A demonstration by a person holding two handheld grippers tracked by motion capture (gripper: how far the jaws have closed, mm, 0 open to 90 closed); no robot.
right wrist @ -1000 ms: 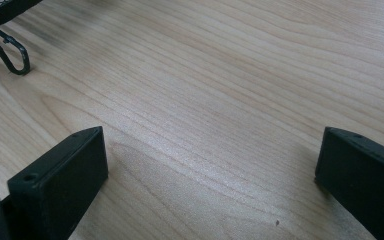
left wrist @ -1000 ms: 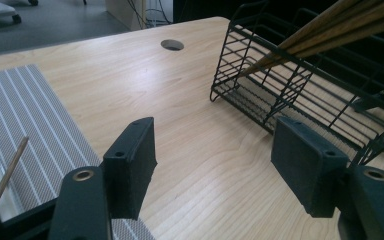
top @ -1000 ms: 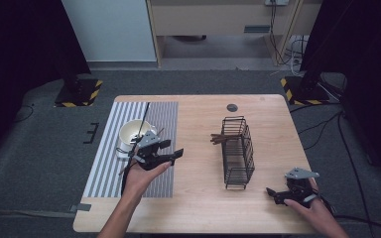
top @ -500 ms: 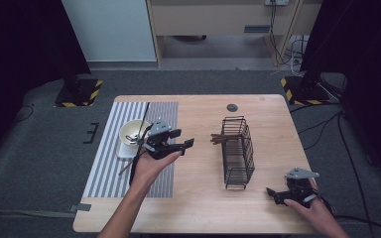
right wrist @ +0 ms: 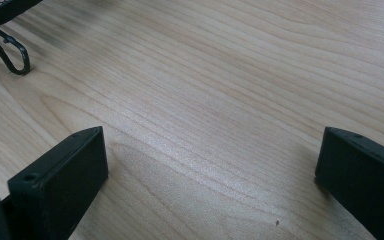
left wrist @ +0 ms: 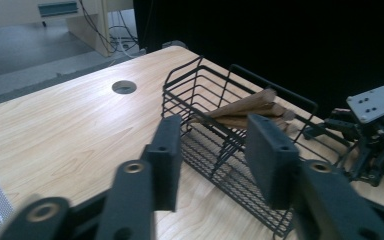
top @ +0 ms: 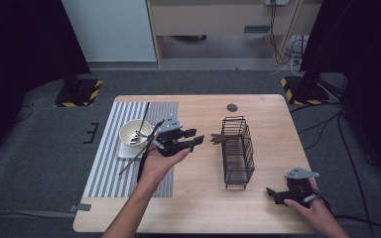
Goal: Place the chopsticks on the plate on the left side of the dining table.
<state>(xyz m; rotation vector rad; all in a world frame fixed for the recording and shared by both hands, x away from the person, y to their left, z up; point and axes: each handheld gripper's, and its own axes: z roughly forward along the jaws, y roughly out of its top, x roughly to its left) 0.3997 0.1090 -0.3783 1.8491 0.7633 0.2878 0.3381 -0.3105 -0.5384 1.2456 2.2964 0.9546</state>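
Note:
My left gripper (top: pixel 194 137) hangs above the table between a white bowl (top: pixel 135 133) and a black wire basket (top: pixel 238 153), pointing right at the basket. Its jaws have just been closing, and nothing is between them; it is still open (left wrist: pixel 212 135). Beyond them in the left gripper view stands the basket (left wrist: pixel 200 85), with several wooden sticks (left wrist: pixel 245 106) poking out of its end (top: pixel 222 139). My right gripper (top: pixel 273 195) rests low on the table near the front right corner, its jaws wide open (right wrist: pixel 210 145) over bare wood.
The bowl sits on a white plate on a striped mat (top: pixel 104 168) at the table's left, with utensils inside. A round cable hole (top: pixel 232 107) lies behind the basket. One basket foot (right wrist: pixel 24 59) shows at the top left of the right gripper view.
The left gripper has moved right and upward, away from the bowl and toward the basket, and its jaws stand narrower. The right gripper has stayed put.

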